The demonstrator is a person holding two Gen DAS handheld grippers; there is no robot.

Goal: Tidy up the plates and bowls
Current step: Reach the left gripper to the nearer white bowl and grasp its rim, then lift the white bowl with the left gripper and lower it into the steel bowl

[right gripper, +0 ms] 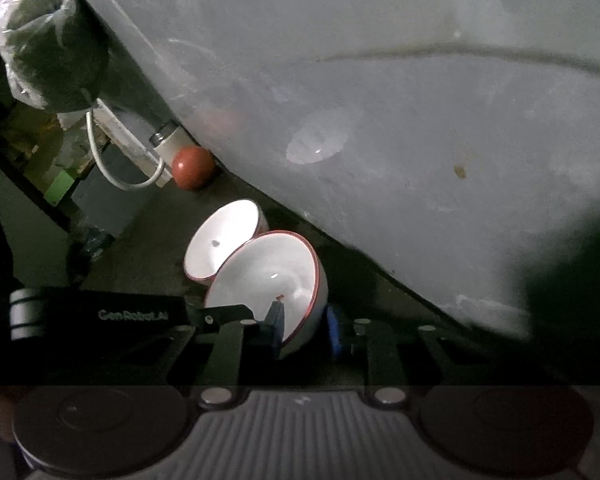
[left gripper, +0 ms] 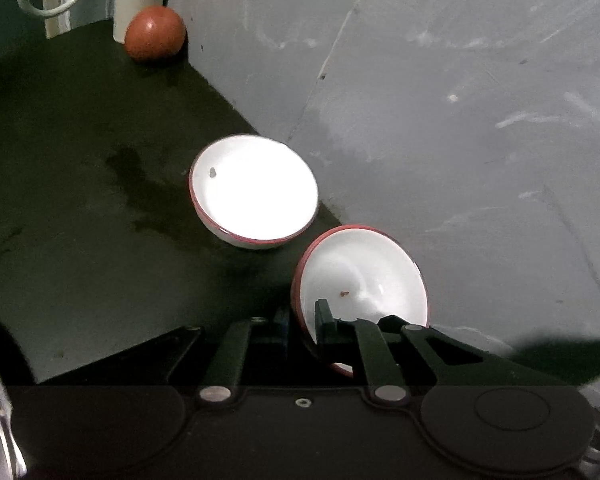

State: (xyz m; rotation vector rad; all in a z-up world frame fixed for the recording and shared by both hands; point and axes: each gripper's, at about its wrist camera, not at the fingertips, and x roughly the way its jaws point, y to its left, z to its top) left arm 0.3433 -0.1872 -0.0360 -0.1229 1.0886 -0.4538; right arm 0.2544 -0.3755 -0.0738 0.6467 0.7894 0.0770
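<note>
Left wrist view. Your left gripper [left gripper: 302, 320] is pinched on the near rim of a tilted bowl [left gripper: 364, 276]: one finger [left gripper: 325, 318] lies inside the white hollow, the other sits outside the red-edged wall. A small red speck marks the bowl's inner surface just beyond that finger. A second bowl [left gripper: 254, 192] stands upright on the dark counter [left gripper: 80, 200], ahead and slightly left of your jaws, apart from the held one in this view. Farther ahead and to the left, a brown ball [left gripper: 155, 34] rests against a white container [left gripper: 138, 0] in the corner where the counter meets the grey wall [left gripper: 440, 100]. A dark wet stain spreads on the counter left of the upright bowl.

Right wrist view. Your right gripper [right gripper: 304, 326] is also closed on the tilted bowl [right gripper: 268, 276], one blue pad [right gripper: 275, 322] inside the rim, the other [right gripper: 333, 328] against the outer wall. The left gripper's body enters from the left and meets the same rim. The second bowl [right gripper: 224, 244] lies just beyond, partly hidden by the held one; whether they touch cannot be told. The ball [right gripper: 192, 166] sits farther ahead, beside a white cable [right gripper: 112, 172].
</note>
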